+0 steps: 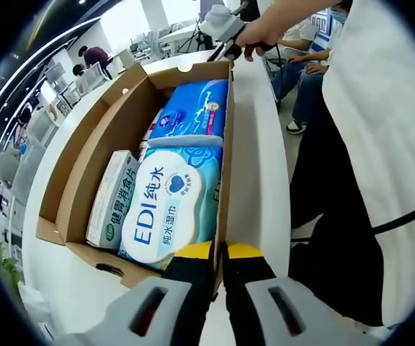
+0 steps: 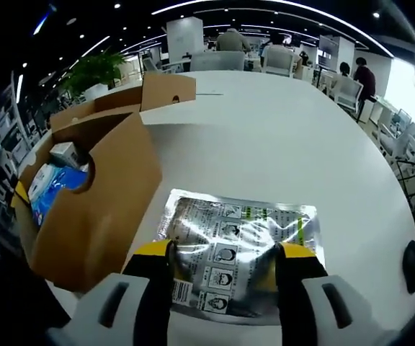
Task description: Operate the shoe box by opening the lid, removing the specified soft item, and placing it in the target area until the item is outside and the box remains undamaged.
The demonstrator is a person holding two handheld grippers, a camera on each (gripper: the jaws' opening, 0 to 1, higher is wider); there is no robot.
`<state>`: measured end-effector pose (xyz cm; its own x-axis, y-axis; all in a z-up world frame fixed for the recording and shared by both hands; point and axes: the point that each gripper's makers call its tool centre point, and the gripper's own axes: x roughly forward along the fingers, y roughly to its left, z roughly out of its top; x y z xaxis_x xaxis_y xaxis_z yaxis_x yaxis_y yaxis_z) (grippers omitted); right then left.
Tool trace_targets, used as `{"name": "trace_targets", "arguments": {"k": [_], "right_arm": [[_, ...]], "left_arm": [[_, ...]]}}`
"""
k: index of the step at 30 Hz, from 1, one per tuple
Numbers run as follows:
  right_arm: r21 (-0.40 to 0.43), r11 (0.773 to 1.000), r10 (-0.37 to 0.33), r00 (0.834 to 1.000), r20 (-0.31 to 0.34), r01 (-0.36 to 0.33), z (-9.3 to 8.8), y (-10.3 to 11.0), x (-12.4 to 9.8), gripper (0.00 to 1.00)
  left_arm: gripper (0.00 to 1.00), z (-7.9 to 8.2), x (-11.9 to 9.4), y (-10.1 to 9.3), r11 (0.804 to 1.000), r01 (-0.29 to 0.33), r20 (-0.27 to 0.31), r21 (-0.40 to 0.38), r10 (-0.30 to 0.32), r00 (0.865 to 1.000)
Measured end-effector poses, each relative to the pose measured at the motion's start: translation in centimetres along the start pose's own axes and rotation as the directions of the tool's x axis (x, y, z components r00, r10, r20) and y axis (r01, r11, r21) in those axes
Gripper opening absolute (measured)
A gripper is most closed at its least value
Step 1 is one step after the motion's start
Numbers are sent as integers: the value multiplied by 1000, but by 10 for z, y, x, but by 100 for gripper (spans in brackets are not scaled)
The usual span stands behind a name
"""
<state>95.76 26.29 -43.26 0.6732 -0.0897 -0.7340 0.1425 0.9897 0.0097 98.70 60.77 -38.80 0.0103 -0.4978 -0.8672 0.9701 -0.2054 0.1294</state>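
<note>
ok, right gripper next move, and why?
Probably lift the right gripper straight up and away. Its jaws stand open on either side of the silver pouch, which lies flat on the white table outside the box. The left gripper, shut on the box wall, can then let go.

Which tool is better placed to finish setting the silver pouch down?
Right. The right tool has its jaws either side of the silver pouch, already on the table. The left tool pinches the shoe box wall.
</note>
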Motion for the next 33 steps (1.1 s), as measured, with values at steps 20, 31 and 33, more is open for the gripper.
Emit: {"name": "trace_targets", "arguments": {"k": [20,31,33], "right_arm": [[-1,1000,-1,1000,4,1,0,5,-1,56],[294,955,-8,994,105,-23,26,-7,-29,61],[387,921,-25,987,159,-40,32,-11,-35,58]], "left_arm": [[4,1,0,0,1000,0,4,6,0,1000],[4,1,0,0,1000,0,11,3,0,1000],[4,1,0,0,1000,-4,13,3,4,1000]]}}
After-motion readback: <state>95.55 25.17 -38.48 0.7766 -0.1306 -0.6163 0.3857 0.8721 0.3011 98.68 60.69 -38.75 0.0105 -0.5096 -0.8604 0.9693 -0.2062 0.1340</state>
